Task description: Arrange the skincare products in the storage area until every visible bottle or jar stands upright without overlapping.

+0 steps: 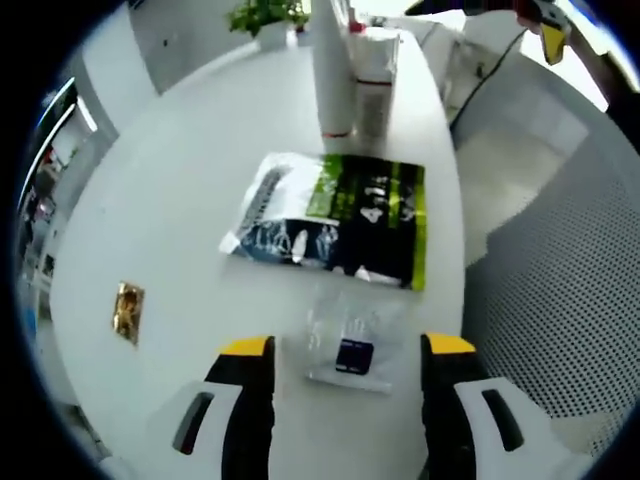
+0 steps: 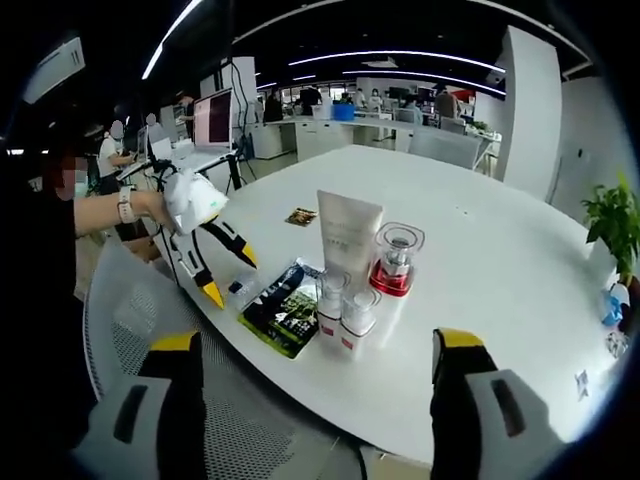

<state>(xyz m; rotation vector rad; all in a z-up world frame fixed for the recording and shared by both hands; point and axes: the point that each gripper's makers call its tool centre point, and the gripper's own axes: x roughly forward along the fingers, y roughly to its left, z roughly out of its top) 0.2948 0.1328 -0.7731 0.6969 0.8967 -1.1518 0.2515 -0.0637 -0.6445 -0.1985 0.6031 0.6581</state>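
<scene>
Here, spread wide over the near edge of the white bench (image 1: 170, 180): left hand-held gripper (image 1: 348, 360), yellow-tipped jaws well apart and holding nothing. Directly between those jaws, flat on the bench, a small clear sachet (image 1: 352, 345) with a dark blue square inside. Just beyond it along the jaws' line, a black, white and green pouch (image 1: 335, 218), also lying flat, long axis running crosswise to the jaws. Farther still along the same line, the standing group: a tall white tube (image 1: 332, 70) with a smaller bottle (image 1: 374, 85) just beside it. Off to one side, well apart, a small gold packet (image 1: 127, 310).

From the right gripper view, same cluster seen from the other flank: tall white tube (image 2: 348, 235) upright, a red-based clear jar (image 2: 396, 260) just beside it, two small white pump bottles (image 2: 345, 312) in front, all standing; the pouch (image 2: 282, 308) flat beside them. Right hand-held gripper (image 2: 320, 360) likewise wide and empty, hanging off the bench edge, well apart from everything. Left hand-held gripper (image 2: 225, 270) visible there, poised over the sachet end.

Judging by this, left hand nearer by far; flat pieces lie straight ahead of it, sachet first, so probably a short lowering with little sideways shift.
</scene>
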